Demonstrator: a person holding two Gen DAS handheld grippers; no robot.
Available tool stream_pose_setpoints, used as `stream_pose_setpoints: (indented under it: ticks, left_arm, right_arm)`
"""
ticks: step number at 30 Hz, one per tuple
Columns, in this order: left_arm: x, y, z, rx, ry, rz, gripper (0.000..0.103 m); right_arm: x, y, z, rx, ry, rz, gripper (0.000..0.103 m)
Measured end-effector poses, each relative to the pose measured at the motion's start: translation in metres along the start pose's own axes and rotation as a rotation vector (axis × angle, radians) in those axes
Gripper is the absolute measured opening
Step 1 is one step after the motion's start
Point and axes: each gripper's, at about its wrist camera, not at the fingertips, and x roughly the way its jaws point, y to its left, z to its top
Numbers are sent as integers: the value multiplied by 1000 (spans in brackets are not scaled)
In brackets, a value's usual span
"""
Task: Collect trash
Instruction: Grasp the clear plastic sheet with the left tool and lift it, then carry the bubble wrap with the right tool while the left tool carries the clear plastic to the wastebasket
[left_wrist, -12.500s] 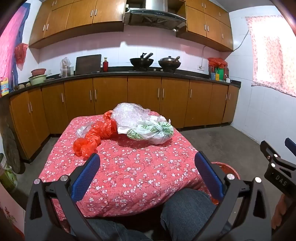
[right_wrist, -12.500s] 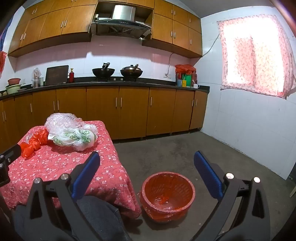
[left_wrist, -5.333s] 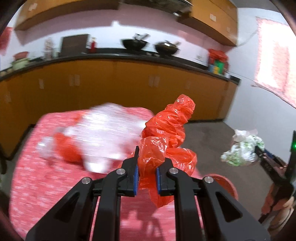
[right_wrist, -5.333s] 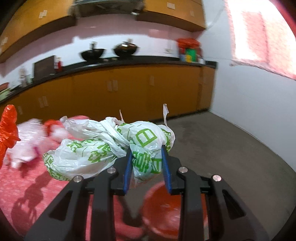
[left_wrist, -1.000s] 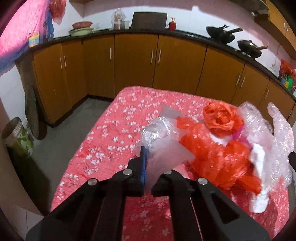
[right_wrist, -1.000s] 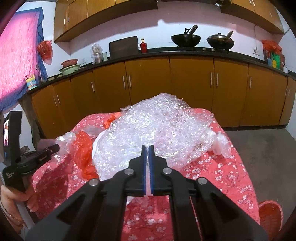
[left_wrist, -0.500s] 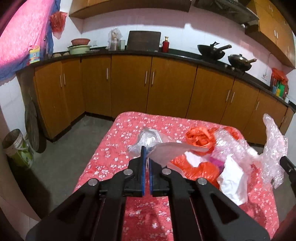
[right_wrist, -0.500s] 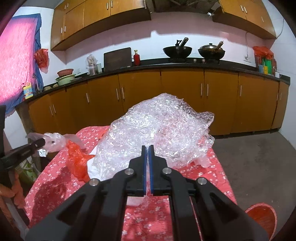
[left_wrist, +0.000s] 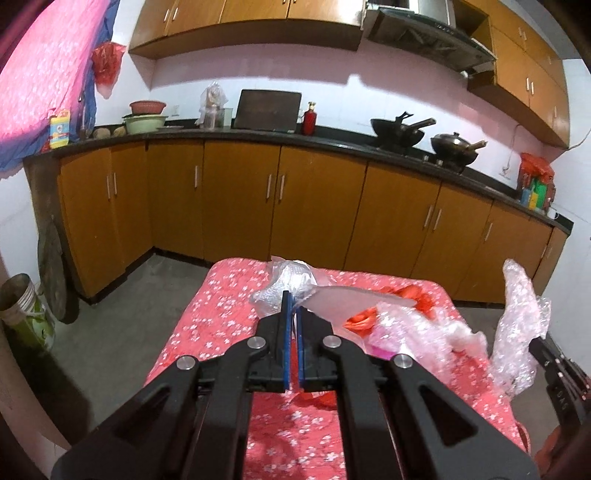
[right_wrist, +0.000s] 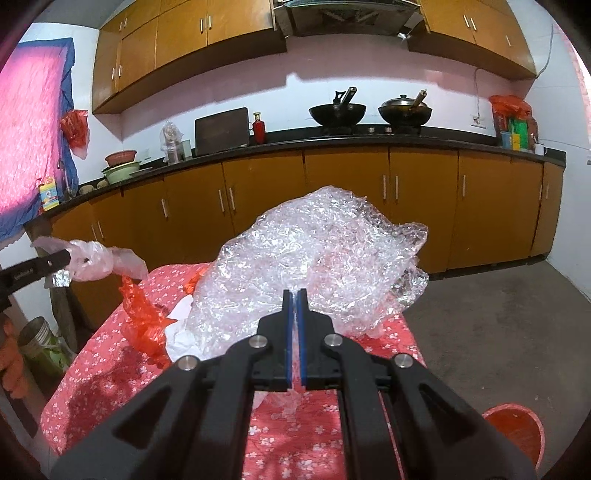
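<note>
both grippers are clamped onto plastic here. the left gripper has its blue pads squeezed together on a thin clear plastic bag, crinkly and a bit silvery, held up above the table. from the right wrist view you can see that same left gripper poking in at the left edge with the pale bag bunched at its tip, and a strip of red plastic bag hangs from under it down to the tablecloth.

the right gripper is pinched tight on a big wad of clear bubble wrap, lifted so it fills the middle of that view, with the lower edge drooping toward the table. in the left wrist view the bubble wrap shows at the far right, hanging off the tip of the right gripper.

under and between the two held pieces there's more stuff on the red flowery cloth: crumpled red plastic, something white that looks like paper or a bag, and a bit of pink i can't identify, it's blurry.

the red trash basket sits on the concrete floor just off the table's near right corner, only partly in frame. background is kitchen cabinets with two woks on the counter.
</note>
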Motion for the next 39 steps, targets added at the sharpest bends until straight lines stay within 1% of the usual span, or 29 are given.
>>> stream_pose_setpoints:
  ticks: [8, 16, 22, 30, 36, 39]
  left_arm:
    - [-14, -25, 10, 26, -29, -59, 2]
    - [-17, -70, 0, 73, -12, -148, 2]
    - [-15, -113, -10, 105, 10, -232, 2]
    - [-17, -179, -36, 139, 50, -366, 2]
    - [-22, -216, -52, 142, 77, -457, 2]
    - [-24, -235, -61, 146, 95, -489, 2]
  right_arm:
    - [-12, -11, 3, 13, -18, -8, 4]
    - [-35, -39, 3, 23, -42, -54, 4]
    - [-54, -78, -2, 48, -50, -125, 4]
    - [-88, -136, -17, 75, -68, -220, 4]
    - [-110, -174, -30, 84, -64, -301, 4]
    - [-117, -187, -38, 84, -58, -338, 4]
